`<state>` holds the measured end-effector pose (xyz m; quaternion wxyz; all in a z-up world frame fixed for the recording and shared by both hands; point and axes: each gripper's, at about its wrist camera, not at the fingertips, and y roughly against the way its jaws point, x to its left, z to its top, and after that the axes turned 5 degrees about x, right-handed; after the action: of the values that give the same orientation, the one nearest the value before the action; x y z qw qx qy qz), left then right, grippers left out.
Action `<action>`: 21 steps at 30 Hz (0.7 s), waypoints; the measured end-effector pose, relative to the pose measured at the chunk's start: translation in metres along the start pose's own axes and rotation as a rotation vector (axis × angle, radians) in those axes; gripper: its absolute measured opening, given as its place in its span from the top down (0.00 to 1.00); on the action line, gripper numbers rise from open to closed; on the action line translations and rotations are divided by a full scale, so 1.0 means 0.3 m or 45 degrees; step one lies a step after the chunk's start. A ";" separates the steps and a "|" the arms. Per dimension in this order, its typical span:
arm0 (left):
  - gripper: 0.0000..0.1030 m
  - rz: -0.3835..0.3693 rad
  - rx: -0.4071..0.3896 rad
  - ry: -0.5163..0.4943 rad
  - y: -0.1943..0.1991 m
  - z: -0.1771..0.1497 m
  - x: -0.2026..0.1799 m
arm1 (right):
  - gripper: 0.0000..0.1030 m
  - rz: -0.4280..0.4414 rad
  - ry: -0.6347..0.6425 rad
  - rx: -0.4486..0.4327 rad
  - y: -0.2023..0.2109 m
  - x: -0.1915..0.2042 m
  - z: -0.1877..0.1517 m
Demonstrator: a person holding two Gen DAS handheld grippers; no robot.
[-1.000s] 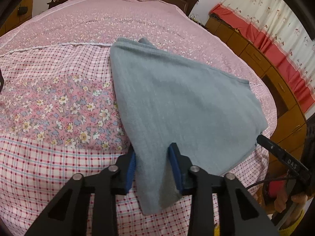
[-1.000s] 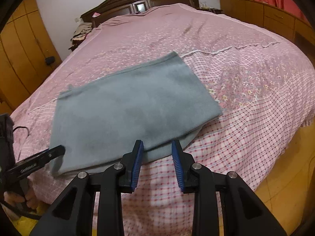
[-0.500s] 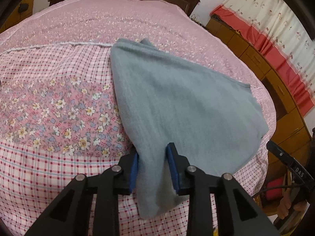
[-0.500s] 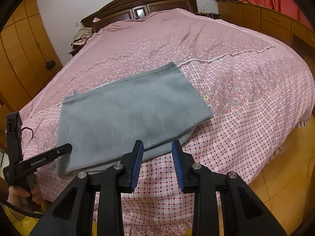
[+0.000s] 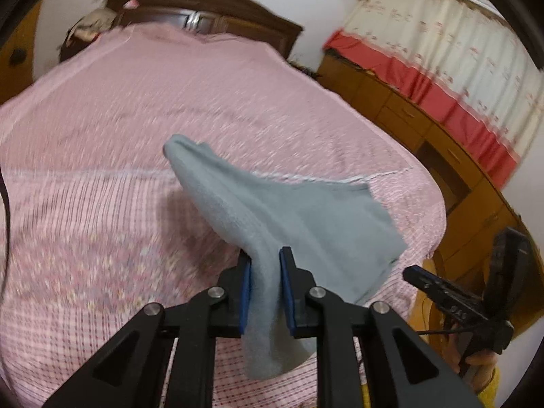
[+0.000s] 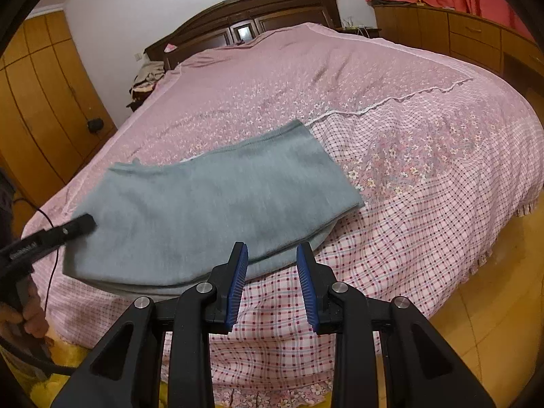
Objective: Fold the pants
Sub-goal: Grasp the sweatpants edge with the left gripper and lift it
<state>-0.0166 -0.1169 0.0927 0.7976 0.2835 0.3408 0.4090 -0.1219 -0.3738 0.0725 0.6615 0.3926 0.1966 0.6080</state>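
Our left gripper [image 5: 265, 289] has just squeezed its jaws onto the gray pants [image 5: 306, 224] at 6 o'clock, lifting that corner off the bed [image 5: 136, 108] to fold it; our right gripper [image 6: 272, 278] waits, jaws apart

The left gripper [image 5: 265, 289] has just been closing, and its blue pads now squeeze a fold of the gray pants [image 5: 306, 224]. The near end is lifted off the pink bed [image 5: 119, 136]. The right gripper [image 5: 452, 302] shows at the right.
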 end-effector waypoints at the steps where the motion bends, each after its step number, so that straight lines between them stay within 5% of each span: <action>1: 0.84 -0.001 -0.009 -0.029 0.008 0.011 -0.023 | 0.69 0.001 -0.003 -0.005 0.005 -0.002 0.001; 21: 0.84 -0.078 0.071 -0.320 -0.136 0.171 -0.398 | 0.69 -0.050 0.019 -0.055 0.115 0.009 0.005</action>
<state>-0.0098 -0.2473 0.1311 0.8379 0.3440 0.2580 0.3361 -0.1427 -0.3733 0.1003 0.6800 0.3697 0.1962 0.6020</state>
